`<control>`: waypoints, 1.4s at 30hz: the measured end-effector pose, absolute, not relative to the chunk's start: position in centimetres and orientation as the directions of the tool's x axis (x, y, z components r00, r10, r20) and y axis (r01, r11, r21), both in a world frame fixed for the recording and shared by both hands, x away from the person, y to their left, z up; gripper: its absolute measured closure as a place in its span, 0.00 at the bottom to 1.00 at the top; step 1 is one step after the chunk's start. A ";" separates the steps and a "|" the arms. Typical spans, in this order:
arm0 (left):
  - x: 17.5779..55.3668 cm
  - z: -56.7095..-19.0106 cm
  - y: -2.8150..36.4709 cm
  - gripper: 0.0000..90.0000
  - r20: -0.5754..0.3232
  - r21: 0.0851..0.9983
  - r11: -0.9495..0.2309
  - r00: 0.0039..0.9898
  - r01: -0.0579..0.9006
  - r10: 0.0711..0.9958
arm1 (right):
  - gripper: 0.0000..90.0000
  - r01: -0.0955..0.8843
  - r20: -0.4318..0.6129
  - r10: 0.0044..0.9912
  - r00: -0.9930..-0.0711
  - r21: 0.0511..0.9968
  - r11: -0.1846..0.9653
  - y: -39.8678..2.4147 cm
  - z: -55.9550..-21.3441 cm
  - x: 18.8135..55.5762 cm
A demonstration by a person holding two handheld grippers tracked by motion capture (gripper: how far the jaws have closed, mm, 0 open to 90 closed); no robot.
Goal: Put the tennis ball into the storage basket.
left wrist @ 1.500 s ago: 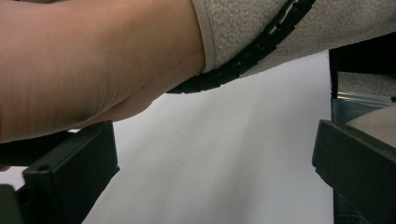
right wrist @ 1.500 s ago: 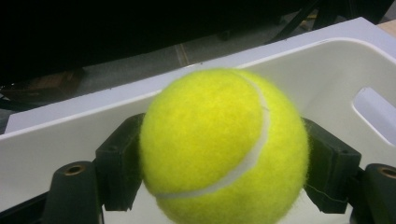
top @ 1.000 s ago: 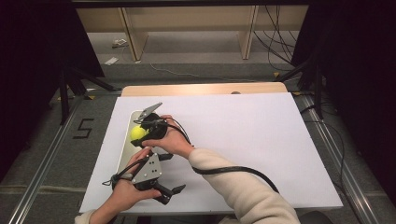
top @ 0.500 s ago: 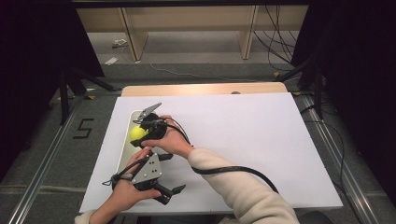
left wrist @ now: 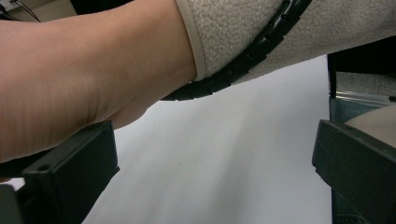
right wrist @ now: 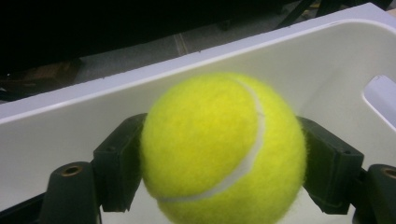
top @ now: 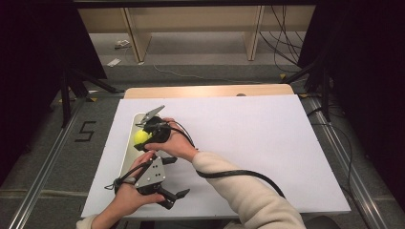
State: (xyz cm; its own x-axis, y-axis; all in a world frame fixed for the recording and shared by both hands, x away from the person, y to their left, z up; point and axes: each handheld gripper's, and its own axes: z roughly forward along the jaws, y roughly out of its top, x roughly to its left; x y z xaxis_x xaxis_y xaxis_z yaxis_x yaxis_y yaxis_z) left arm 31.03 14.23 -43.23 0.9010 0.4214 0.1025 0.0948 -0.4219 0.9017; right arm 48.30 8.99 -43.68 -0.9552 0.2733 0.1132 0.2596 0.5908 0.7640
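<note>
Two grippers are in play and we are watching the right gripper [top: 143, 138] do the work: its jaws are clamped on the tennis ball [right wrist: 224, 149], one black pad pressed into each side of the felt. In the high view the tennis ball [top: 141, 137] sits over the white tray [top: 128, 151], which lies along the worktop's left edge, and the right gripper view has the tray's pale wall [right wrist: 70, 121] rising just behind the ball.

What has changed over the last second? Almost nothing. The right hand [top: 175, 144] is parked in the same spot above the tray, the ball has not dropped, and the left gripper [top: 174, 198] waits at the near edge of the worktop exactly as it did. We read that as a pause at the top of a placement: the ball has reached the tray and the release has not yet come.

Down at the near edge, the left gripper's jaws stand wide apart with nothing between them, and its own view looks under the cream sleeve [left wrist: 280, 28] and the ribbed cable [left wrist: 243, 70] across the bare white worktop [left wrist: 224, 158].

Next up, we expect a small lowering and then the jaws to part. A ball rolls, so letting go low inside the tray walls should keep it from bouncing out.
</note>
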 end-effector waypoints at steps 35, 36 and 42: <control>31.1 -43.3 14.2 0.00 0.095 0.902 -0.420 0.902 0.101 0.422 | 0.17 0.269 0.095 0.366 -0.926 0.845 0.462 1.9 -39.8 48.6; 31.1 -43.3 14.2 0.00 0.095 0.902 -0.420 0.902 0.101 0.422 | 0.17 0.272 0.096 0.371 -0.924 0.847 0.457 1.5 -39.7 48.6; 31.1 -43.3 14.2 0.00 0.093 0.902 -0.418 0.900 0.104 0.425 | 0.17 0.284 0.096 0.399 -0.912 0.850 0.444 -0.8 -39.4 48.4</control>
State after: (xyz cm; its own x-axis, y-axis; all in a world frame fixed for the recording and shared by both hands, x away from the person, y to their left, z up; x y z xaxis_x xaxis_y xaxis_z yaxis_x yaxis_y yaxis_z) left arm 31.14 14.24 -43.31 0.9004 0.4251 0.0928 0.1044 -0.4182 0.9023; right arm 48.44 -0.84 -39.45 -0.9118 0.3993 0.0957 0.2836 0.4440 0.8500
